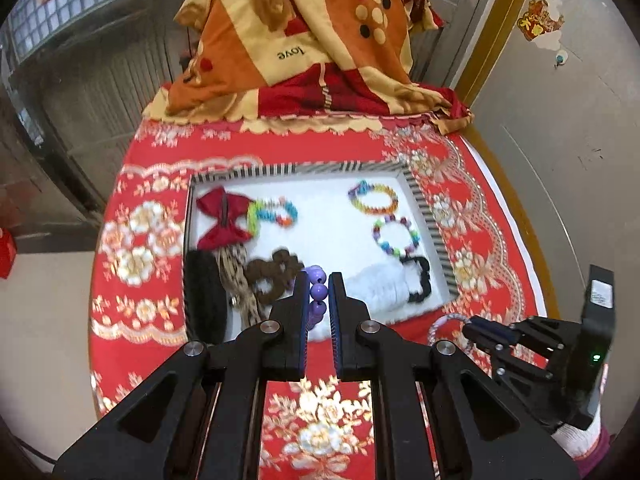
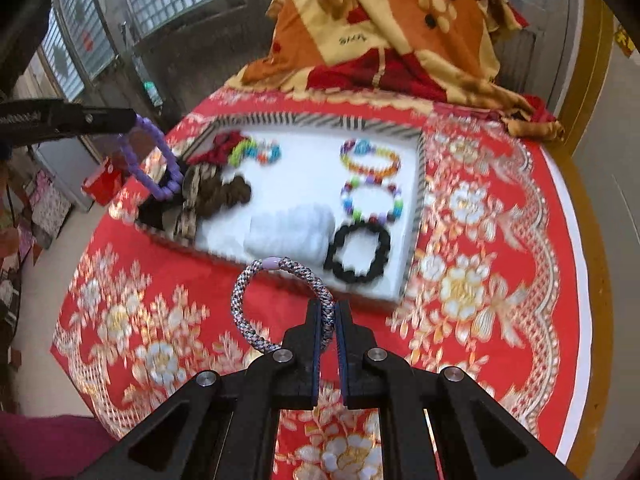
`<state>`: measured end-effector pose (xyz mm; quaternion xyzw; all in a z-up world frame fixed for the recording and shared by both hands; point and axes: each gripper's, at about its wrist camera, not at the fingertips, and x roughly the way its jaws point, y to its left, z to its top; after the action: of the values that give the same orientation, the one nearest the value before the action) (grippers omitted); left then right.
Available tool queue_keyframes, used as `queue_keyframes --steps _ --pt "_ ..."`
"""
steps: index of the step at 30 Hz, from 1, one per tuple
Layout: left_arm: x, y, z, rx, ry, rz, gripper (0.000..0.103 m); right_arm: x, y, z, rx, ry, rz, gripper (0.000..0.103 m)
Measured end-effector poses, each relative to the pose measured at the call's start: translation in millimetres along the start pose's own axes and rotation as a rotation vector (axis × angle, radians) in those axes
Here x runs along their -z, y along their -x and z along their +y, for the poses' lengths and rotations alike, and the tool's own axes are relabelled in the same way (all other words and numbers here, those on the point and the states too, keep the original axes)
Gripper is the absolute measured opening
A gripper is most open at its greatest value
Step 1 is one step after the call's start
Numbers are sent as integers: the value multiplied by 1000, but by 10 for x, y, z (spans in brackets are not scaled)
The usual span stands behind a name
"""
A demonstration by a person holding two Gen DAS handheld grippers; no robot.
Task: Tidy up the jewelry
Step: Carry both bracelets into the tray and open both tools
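My left gripper (image 1: pixel 319 289) is shut on a purple bead bracelet (image 1: pixel 318 291), held above the near edge of the striped-rim white tray (image 1: pixel 416 188). In the right wrist view that bracelet (image 2: pixel 154 160) hangs as a loop from the left gripper (image 2: pixel 130 120) at the tray's left side. My right gripper (image 2: pixel 329 312) is shut on a braided grey-pink hair tie (image 2: pixel 256 280), lifted over the red cloth just in front of the tray (image 2: pixel 420 184). In the left wrist view the right gripper (image 1: pixel 470 330) with the hair tie (image 1: pixel 444 322) shows at lower right.
The tray holds a red bow (image 1: pixel 224 216), three coloured bead bracelets (image 1: pixel 374 200), a brown scrunchie (image 1: pixel 272 276), a black scrunchie (image 2: pixel 358 252), a white fluffy band (image 2: pixel 290 232) and dark hair pieces. A patterned blanket (image 1: pixel 296 40) is heaped behind. The red flowered cloth (image 2: pixel 480 280) covers the round table.
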<state>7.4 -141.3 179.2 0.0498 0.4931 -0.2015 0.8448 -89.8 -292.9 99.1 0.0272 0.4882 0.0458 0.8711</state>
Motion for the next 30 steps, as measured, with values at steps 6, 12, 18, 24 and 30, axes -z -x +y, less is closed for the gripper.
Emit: queue_keyframes --steps 6,12,18,24,30 --pt "-294 -208 -56 -13 -17 12 8 -324 -73 -43 14 -15 -21 6" --pt "-499 -581 -198 -17 -37 45 8 -584 -268 -82 20 -18 -7 7" --pt "-692 -1047 -292 2 -49 76 8 -712 -494 -113 17 -25 26 7" --pt "-735 -1613 1 -50 8 161 8 -867 -762 -113 14 -8 68 7" --pt "-655 -1812 325 -73 66 205 8 -1038 -1146 -36 2 45 130 7"
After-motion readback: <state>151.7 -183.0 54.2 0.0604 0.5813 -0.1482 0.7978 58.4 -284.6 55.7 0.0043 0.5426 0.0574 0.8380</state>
